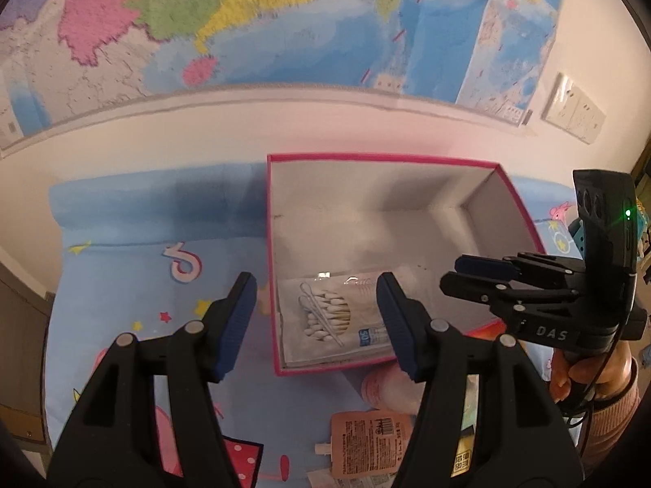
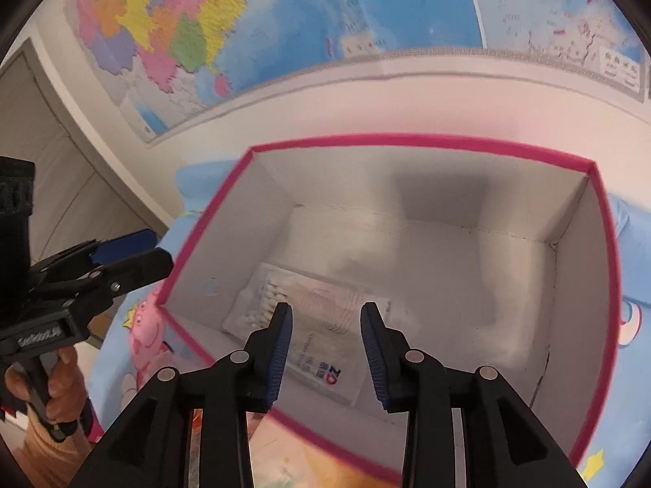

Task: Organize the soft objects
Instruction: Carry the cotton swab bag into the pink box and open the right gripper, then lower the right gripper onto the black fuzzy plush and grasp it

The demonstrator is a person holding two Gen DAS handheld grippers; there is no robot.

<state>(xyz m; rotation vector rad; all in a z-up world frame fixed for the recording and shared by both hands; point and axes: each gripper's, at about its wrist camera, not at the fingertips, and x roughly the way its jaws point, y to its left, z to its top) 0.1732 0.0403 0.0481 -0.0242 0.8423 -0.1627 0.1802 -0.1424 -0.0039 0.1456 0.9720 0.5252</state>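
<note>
In pink-rimmed box [image 2: 602, 244], swab packet [image 2: 317, 337] alone

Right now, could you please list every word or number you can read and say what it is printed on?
"DAS": on the right gripper body.
"50": blue label on the cotton swab pack.
Orange pouch print: too small to read.
Wall map lettering: blurred.

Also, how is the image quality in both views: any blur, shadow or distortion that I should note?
Left wrist view: the fisheye bends the wall map; the pink-rimmed box is fairly sharp and the cotton swab pack readable. Right wrist view: the box rim looks smeared by motion blur, a dark shadow lies on its back wall, and the pack is softer.
</note>
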